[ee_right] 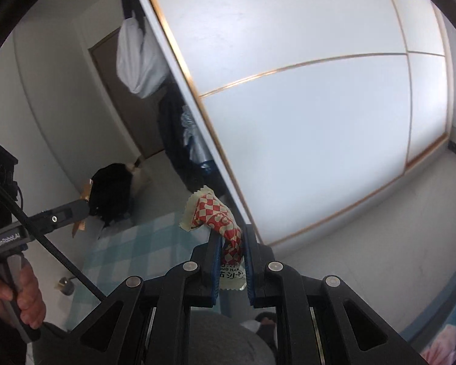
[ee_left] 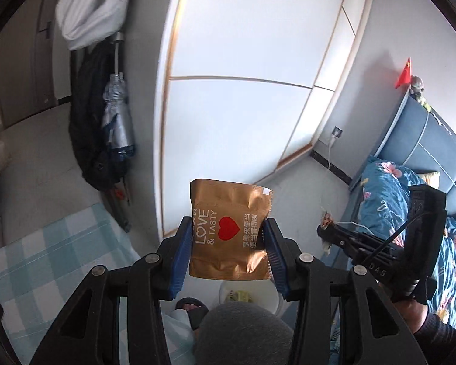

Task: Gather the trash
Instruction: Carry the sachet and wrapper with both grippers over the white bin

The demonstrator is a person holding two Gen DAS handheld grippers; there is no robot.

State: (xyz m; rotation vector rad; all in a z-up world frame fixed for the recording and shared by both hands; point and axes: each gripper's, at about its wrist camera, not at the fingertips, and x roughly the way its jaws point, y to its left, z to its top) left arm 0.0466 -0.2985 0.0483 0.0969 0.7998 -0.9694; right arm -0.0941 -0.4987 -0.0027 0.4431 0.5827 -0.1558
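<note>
My left gripper (ee_left: 228, 237) is shut on a gold snack packet (ee_left: 228, 231) with a red heart, held up in the air in front of the white wardrobe. My right gripper (ee_right: 229, 243) is shut on a crumpled red-and-white checkered wrapper (ee_right: 219, 216), also raised. The right gripper shows in the left wrist view (ee_left: 326, 228) at the right, with the wrapper at its tip. The left gripper shows in the right wrist view (ee_right: 85, 205) at the left, with the gold packet's edge (ee_right: 86, 191) sticking out. A white bin (ee_left: 249, 296) with some trash inside sits below the left gripper.
A white sliding wardrobe (ee_left: 243, 106) fills the middle. A bed with a blue floral cover (ee_left: 395, 188) is at the right. A checked teal mat (ee_left: 45, 258) lies on the floor at the left. Dark clothes and an umbrella (ee_left: 115, 121) hang beside the wardrobe.
</note>
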